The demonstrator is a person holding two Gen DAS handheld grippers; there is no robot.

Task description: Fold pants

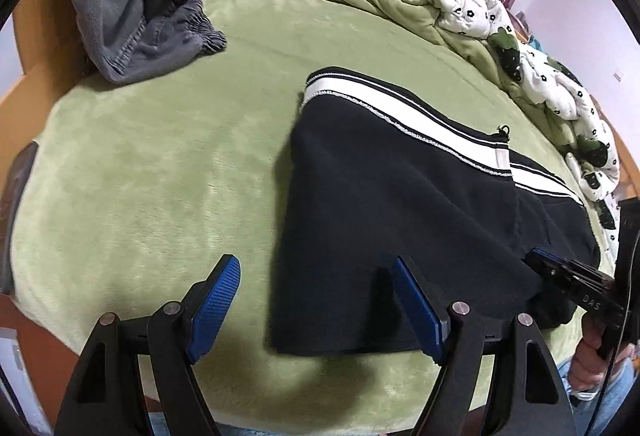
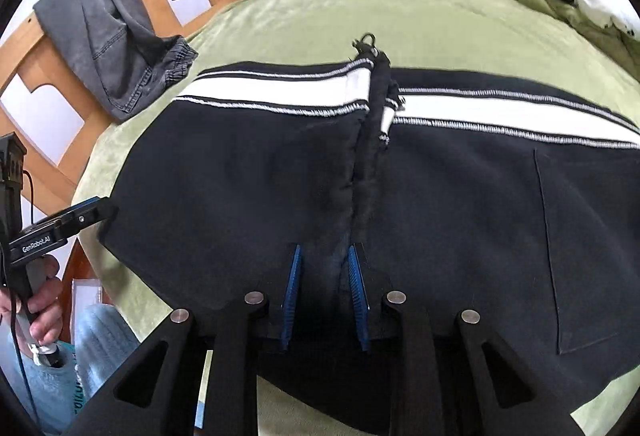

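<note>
While the black pants [image 2: 440, 196] lie folded over on the green blanket [image 1: 160, 164], white side stripe uppermost, a bunched ridge of their cloth is pinched between the near-closed jaws of the right gripper [image 2: 324, 296]. Beside the pants' near edge the left gripper [image 1: 316, 308] is held with jaws spread wide, nothing between them. Grey jeans [image 1: 132, 8] are draped over the wooden bed rail [image 2: 40, 48], and a rumpled quilt [image 1: 520, 48] is heaped along the far side.

Two claws can be counted: the left claw [image 1: 316, 300] and right claw [image 2: 324, 296]. One pair of black pants [image 2: 440, 196] is seen right ahead of them, one grey pair of jeans [image 1: 132, 16] farther off left, and one crumpled quilt [image 1: 480, 16] far right.
</note>
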